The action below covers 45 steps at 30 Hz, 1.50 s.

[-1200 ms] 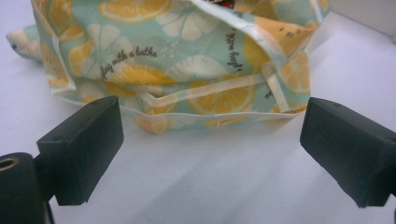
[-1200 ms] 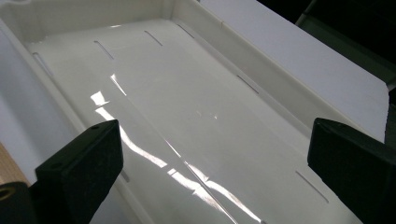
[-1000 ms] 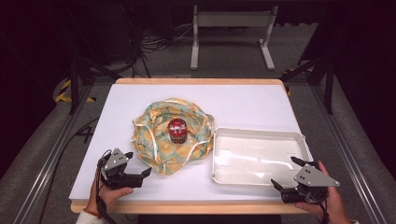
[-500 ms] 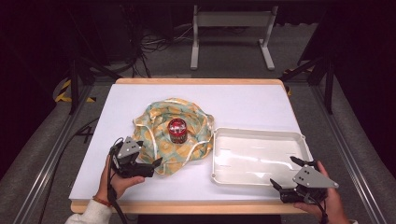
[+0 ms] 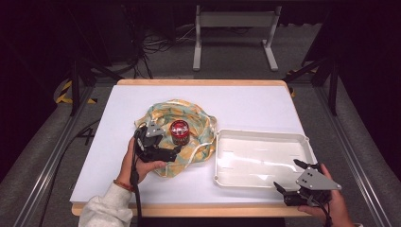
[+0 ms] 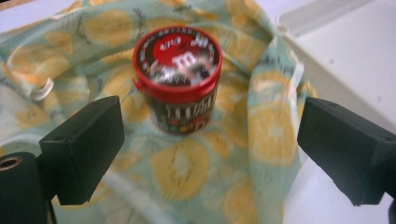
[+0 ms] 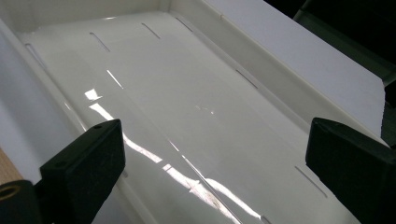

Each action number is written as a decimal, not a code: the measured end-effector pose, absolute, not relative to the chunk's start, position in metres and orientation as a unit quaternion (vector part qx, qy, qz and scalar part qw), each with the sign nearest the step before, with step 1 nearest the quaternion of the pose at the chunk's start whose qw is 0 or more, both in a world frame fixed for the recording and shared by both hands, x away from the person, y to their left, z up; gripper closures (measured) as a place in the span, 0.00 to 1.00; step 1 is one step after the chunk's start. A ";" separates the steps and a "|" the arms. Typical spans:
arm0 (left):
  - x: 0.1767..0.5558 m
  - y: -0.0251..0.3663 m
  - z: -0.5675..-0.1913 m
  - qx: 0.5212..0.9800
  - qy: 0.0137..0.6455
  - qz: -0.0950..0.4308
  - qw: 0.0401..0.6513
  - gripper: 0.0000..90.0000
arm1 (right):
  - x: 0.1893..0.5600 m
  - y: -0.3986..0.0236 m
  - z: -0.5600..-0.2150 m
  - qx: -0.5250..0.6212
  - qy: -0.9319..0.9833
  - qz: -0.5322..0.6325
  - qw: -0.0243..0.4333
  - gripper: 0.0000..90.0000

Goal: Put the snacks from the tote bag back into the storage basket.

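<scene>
A small red-lidded candy can (image 5: 178, 131) stands upright on a crumpled green cloth with yellow fruit print (image 5: 201, 124) at the table's middle. My left gripper (image 5: 172, 150) hovers over the cloth's near side, just short of the can. In the left gripper view the can (image 6: 177, 74) stands ahead of the jaws on the cloth (image 6: 187, 172). The left gripper (image 6: 210, 140) is open; its jaws have just been closing slightly, with nothing between them. My right gripper (image 5: 286, 174) rests open at the near right corner, facing the empty white tray (image 7: 187, 93).
The white tray (image 5: 260, 156) lies right of the cloth, its left rim touching the cloth's edge. The white table top (image 5: 246, 101) has bare room at the back and left. Beyond the table are a dark floor, cables and a metal stand.
My left hand has lifted from the table's near left edge and moved right and forward over the cloth, toward the can. The right gripper has stayed put.
</scene>
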State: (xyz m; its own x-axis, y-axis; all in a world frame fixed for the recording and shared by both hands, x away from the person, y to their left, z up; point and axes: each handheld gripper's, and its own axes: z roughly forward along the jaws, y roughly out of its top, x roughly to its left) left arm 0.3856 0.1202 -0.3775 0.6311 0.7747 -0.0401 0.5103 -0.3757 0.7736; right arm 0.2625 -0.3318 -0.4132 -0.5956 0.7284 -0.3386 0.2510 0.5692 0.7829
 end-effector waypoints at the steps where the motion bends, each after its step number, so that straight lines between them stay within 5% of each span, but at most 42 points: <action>1: 0.386 0.120 -0.378 0.812 0.396 0.167 0.395 0.10 | 0.262 -0.332 -0.413 0.299 0.820 0.354 0.337 0.06; 22: 0.442 0.091 -0.378 0.806 0.463 0.106 0.354 0.09 | 0.260 -0.332 -0.414 0.297 0.823 0.351 0.333 0.06; 31: 0.454 0.089 -0.386 0.789 0.497 0.106 0.345 0.22 | 0.260 -0.334 -0.414 0.297 0.824 0.353 0.330 0.06; 45: 0.461 0.085 -0.398 0.785 0.511 0.102 0.335 0.25 | 0.259 -0.333 -0.415 0.296 0.824 0.353 0.330 0.06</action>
